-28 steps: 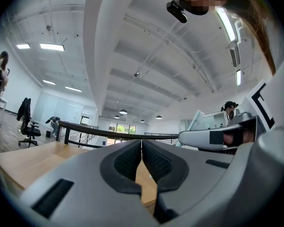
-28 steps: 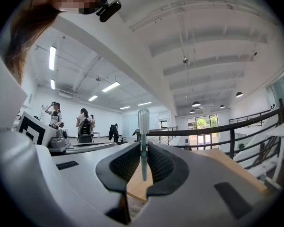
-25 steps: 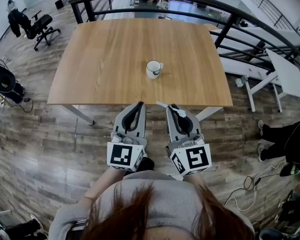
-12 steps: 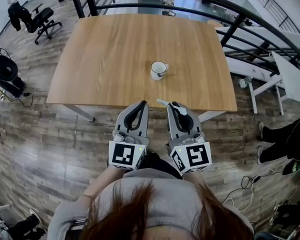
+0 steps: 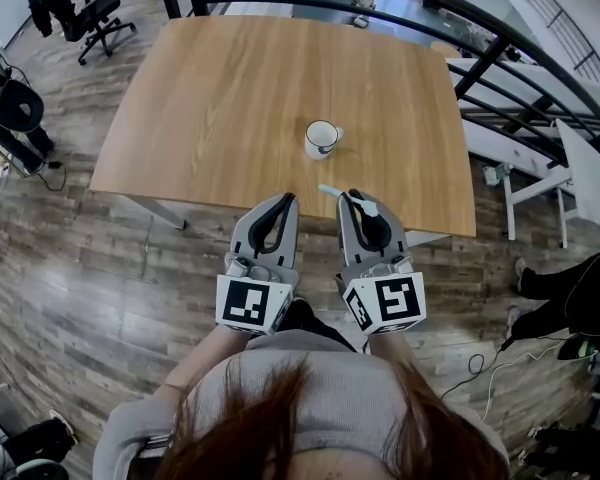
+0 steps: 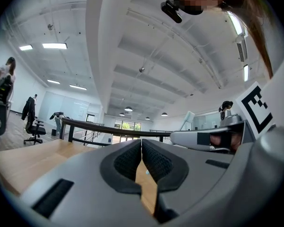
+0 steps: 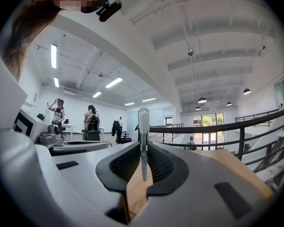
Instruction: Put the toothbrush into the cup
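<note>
A white cup (image 5: pixel 322 139) with a dark pattern stands upright near the middle of the wooden table (image 5: pixel 220 88). In the head view my right gripper (image 5: pixel 353 197) hovers at the table's near edge, just short of the cup, shut on a pale toothbrush (image 5: pixel 342 194) that lies crosswise in its jaws. In the right gripper view the toothbrush (image 7: pixel 143 141) stands upright between the pads, its head poking above them. My left gripper (image 5: pixel 285 201) hangs beside it on the left, shut and empty, and its pads meet in the left gripper view (image 6: pixel 141 145).
A black railing (image 5: pixel 480 58) curves round the table's far and right sides. An office chair (image 5: pixel 90 13) stands at the far left, a white desk (image 5: pixel 585 158) to the right. Cables lie on the wooden floor (image 5: pixel 480 368). People stand far off (image 7: pixel 59 112).
Both grippers have moved forward to the table's near edge, closer to the cup. The toothbrush stays clamped in the right jaws.
</note>
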A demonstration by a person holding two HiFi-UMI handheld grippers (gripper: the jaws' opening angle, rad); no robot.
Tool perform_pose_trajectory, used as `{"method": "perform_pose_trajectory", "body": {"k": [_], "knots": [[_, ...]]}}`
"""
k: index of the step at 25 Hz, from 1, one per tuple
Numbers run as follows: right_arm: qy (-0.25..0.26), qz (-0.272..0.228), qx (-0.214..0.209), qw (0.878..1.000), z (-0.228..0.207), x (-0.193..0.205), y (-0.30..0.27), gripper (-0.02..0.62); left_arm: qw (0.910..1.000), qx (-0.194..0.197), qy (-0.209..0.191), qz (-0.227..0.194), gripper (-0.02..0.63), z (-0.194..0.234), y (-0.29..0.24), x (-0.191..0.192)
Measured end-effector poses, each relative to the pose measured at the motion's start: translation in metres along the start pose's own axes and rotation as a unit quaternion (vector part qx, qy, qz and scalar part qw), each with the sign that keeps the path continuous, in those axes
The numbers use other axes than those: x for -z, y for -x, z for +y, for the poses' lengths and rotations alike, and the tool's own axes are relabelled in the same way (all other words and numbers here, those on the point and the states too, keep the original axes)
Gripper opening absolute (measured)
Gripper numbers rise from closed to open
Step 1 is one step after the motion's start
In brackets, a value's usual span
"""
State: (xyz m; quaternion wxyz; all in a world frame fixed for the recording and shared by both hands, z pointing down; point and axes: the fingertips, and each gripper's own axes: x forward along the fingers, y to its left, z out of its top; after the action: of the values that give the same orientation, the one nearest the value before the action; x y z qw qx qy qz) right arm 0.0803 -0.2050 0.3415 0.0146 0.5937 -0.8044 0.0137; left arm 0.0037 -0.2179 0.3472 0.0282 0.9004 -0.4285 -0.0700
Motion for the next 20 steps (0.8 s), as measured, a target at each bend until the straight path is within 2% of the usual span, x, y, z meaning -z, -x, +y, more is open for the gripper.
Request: {"method": "perform_pose_trajectory", "body": {"k": [4, 10, 20], "knots": [[0.02, -0.002, -0.003, 1.0, -0.015, 0.001, -0.021, 0.057, 0.9999, -0.013, 0.008, 0.003, 0.008, 0.006, -0.007, 0.008], [0.056, 0.004, 0.002, 0.998, -0.044, 0.008, -0.063, 0.057, 0.9989, -0.025, 0.0, 0.039, 0.008, 0.015, -0.01, 0.028], [0.089, 0.044, 0.007, 0.995, -0.077, 0.055, -0.137, 0.057, 0.9947, -0.064, -0.001, 0.081, 0.008, 0.04, 0.003, 0.053]]}}
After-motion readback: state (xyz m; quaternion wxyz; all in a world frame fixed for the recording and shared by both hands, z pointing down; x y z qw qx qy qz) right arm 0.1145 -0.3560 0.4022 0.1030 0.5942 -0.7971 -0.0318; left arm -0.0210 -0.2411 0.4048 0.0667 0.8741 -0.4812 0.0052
